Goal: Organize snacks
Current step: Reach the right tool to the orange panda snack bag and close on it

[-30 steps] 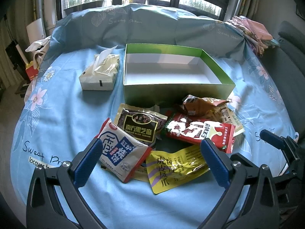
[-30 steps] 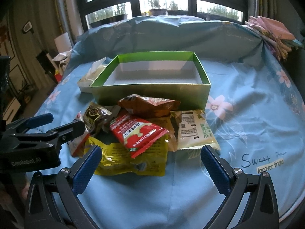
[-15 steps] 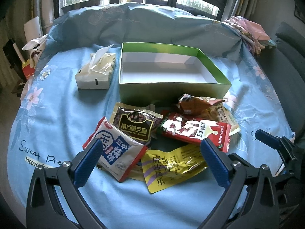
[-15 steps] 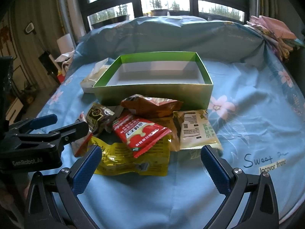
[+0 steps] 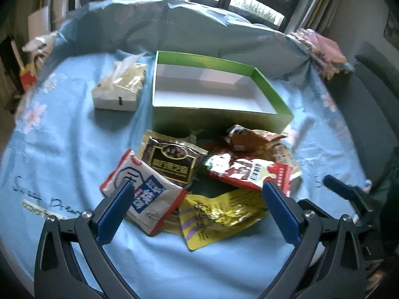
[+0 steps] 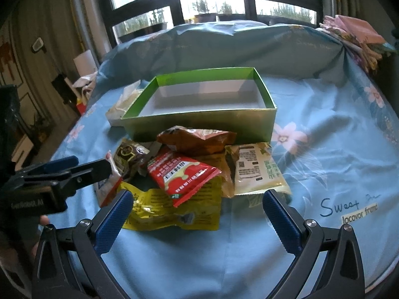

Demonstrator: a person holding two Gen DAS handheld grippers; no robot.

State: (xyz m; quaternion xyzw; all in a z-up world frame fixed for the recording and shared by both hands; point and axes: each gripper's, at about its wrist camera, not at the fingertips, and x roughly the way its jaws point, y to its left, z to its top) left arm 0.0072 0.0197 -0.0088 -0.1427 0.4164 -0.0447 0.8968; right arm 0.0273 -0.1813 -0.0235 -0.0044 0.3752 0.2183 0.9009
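left claw [image 5: 197, 196]: spread wide, nothing between its blue pads, hovering low over the near edge of the snack pile; it also shows at the left edge of the right wrist view [image 6: 74, 172].
right claw [image 6: 197, 205]: spread wide as well, holding nothing, just above the cloth in front of the pile; its tip shows at the right edge of the left wrist view [image 5: 341, 191].
green box [image 5: 219, 120]: open-topped, white inside, nothing in it, standing just behind the pile.
snack pile: loose packets heaped on the cloth against the box's near wall.
white and blue packet [image 5: 142, 191]: leftmost, tilted, partly behind the left claw's left pad.
dark brown packet [image 5: 172, 160]: beside it, towards the box, overlapping its upper corner.
red packet [image 6: 182, 175]: in the middle, lying over the yellow packet.
yellow packet [image 6: 172, 211]: crinkled, nearest the claws, at the bottom of the heap.
orange-brown packet [image 6: 197, 138]: puffed, on top, touching or almost touching the box wall.
pale green packet [image 6: 256, 172]: rightmost, back label up.
tissue pack [image 5: 119, 89]: left of the box, apart from the snacks.
worktop [image 6: 324, 154]: covered with a light blue flowered cloth.
folded fabric [image 6: 354, 37]: stacked at the far right corner.
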